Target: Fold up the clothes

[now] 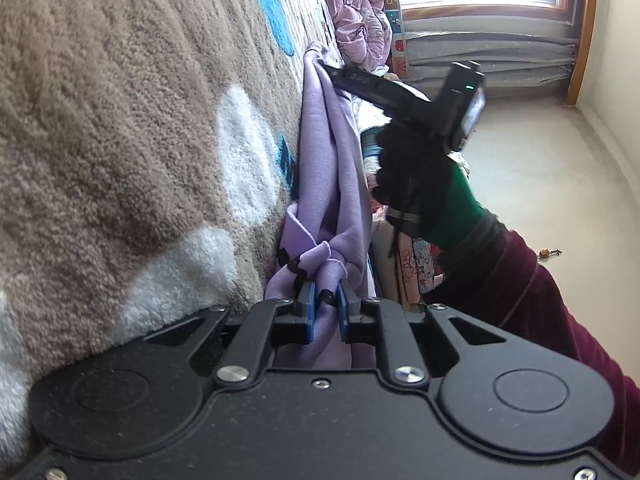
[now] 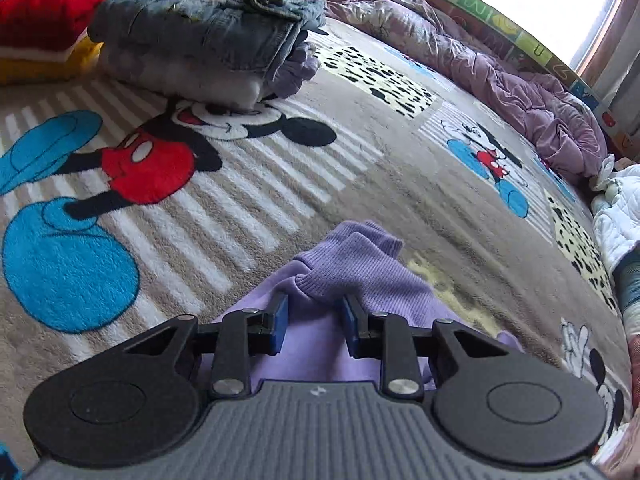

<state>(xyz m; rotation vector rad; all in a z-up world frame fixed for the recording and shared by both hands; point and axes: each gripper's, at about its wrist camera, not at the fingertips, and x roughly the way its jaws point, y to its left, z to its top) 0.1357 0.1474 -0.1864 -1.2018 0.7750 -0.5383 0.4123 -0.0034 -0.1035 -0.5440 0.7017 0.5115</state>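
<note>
Both hand-held grippers are pinching one lilac garment (image 1: pixel 320 168) above the cartoon-print blanket (image 1: pixel 120 120): the left hand-held gripper (image 1: pixel 325 300) is clamping a bunched edge at lower centre, and the right hand-held gripper (image 2: pixel 314 314) is clamping the ribbed cuff (image 2: pixel 352 256) (folded jeans (image 2: pixel 208 24) are lying upper left). Judged risk: the thick bunched cloth is liable to slip from the narrow pads, skewing the fold.
</note>
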